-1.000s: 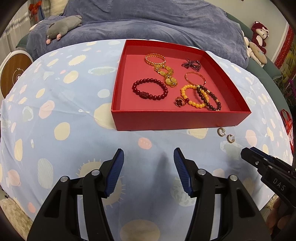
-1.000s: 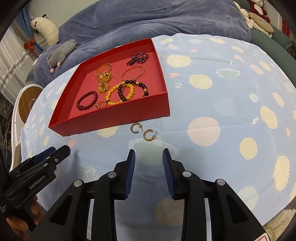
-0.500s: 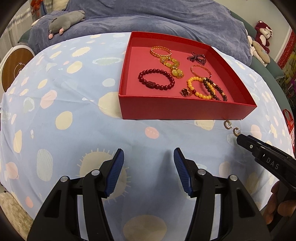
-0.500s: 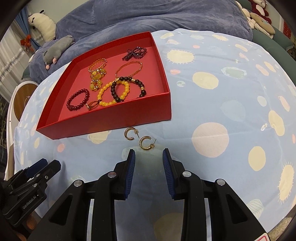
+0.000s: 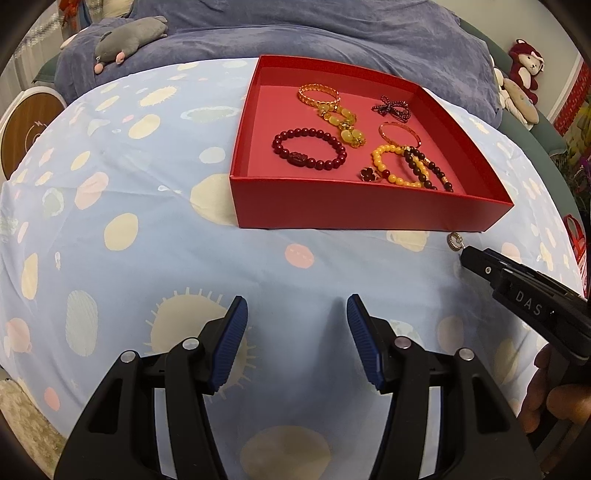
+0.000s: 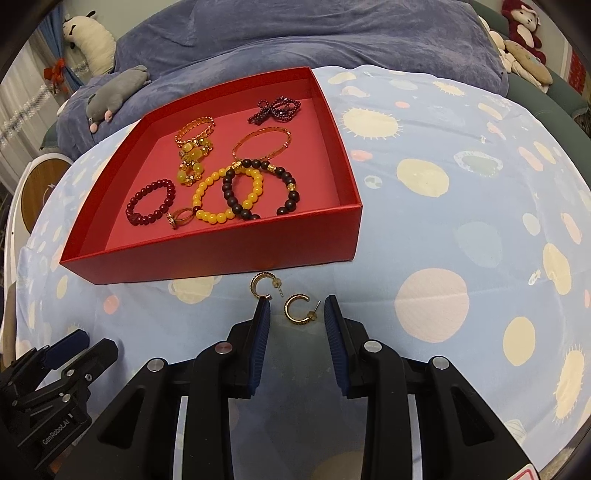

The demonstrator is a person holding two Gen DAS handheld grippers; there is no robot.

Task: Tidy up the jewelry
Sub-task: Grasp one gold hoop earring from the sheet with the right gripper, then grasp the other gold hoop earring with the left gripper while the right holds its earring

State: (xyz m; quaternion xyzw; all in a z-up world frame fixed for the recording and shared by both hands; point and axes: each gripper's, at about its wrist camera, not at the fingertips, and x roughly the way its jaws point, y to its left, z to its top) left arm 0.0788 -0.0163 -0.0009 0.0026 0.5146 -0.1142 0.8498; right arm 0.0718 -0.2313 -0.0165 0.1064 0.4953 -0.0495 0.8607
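Observation:
A red box [image 6: 221, 254] [image 5: 369, 214] holds several bracelets, a ring and a dark beaded bow. Two gold hoop earrings lie on the cloth in front of it. The near earring [image 6: 298, 309] lies between the tips of my open right gripper [image 6: 297, 308], untouched. The other earring [image 6: 263, 285] lies just beyond the left fingertip. My left gripper [image 5: 295, 314] is open and empty over the cloth, short of the box. In the left wrist view the right gripper [image 5: 466, 254] hides one earring; the other earring [image 5: 453, 240] shows at its tip.
The pale blue spotted cloth [image 6: 461, 221] covers a rounded table that drops off at the edges. A blue-grey blanket [image 5: 332, 33] with a grey plush toy [image 5: 129, 37] lies behind. Stuffed toys [image 6: 524, 40] sit at the far right. The left gripper [image 6: 55, 373] shows at lower left.
My right gripper has moved forward, so the near earring now lies between its fingertips. The left gripper has drawn slightly nearer the box. Both stay open.

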